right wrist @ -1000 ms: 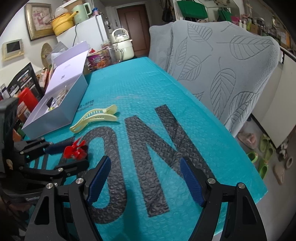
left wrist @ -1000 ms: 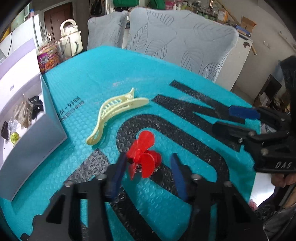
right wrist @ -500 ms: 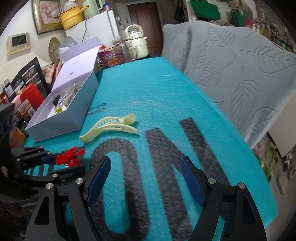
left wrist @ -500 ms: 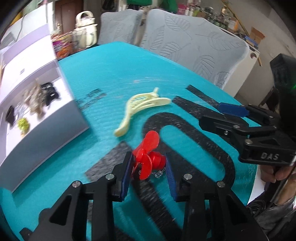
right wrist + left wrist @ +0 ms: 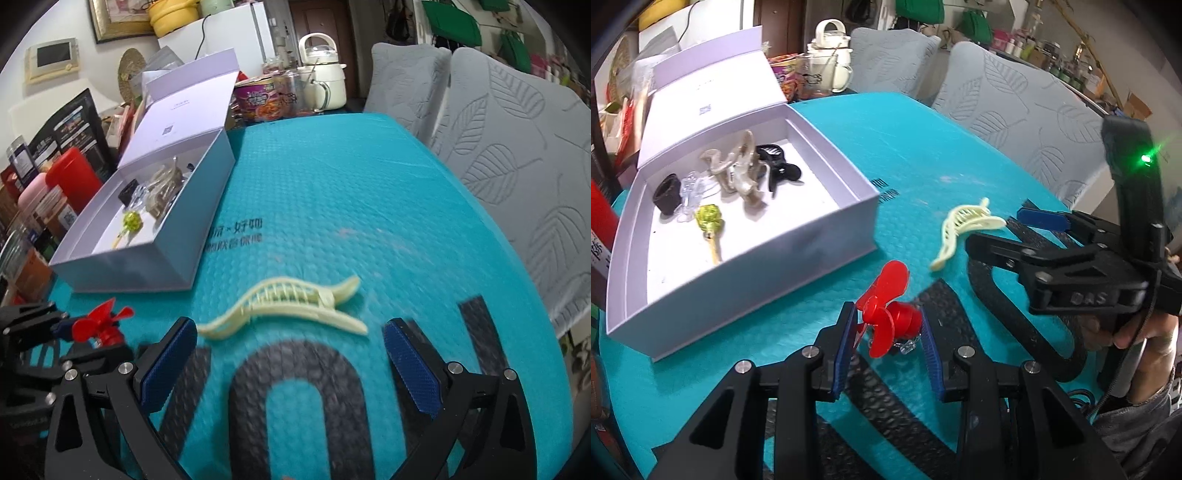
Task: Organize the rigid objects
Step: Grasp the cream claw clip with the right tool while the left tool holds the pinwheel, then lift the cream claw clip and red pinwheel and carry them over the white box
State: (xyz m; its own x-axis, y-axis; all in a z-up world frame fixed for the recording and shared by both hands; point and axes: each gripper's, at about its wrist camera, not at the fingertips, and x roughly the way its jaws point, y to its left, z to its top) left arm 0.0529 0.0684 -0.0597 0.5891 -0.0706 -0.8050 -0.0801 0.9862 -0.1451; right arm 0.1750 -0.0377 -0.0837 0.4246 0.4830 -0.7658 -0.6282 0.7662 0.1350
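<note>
My left gripper (image 5: 889, 345) is shut on a small red propeller toy (image 5: 886, 314), held just above the teal mat and close to the open white box (image 5: 798, 254). From the right wrist view the same red propeller toy (image 5: 101, 323) shows at the far left, in the left gripper (image 5: 70, 341). A pale yellow hair clip (image 5: 284, 306) lies flat on the mat. My right gripper (image 5: 291, 363) hovers just short of it, jaws opening wide, nothing between them. In the left wrist view the yellow hair clip (image 5: 960, 229) lies at the tip of the right gripper (image 5: 1015, 232).
The box (image 5: 147, 269) holds several hair clips and small items, lid (image 5: 184, 107) raised behind it. Bottles and cartons crowd the table's left edge (image 5: 40, 206). A kettle (image 5: 319, 74) and food bowl stand at the far end. Grey covered chairs (image 5: 517, 155) line the right side.
The left gripper closed on the red propeller toy and carried it left toward the box. The right gripper moved up to the yellow clip and its jaws spread wider.
</note>
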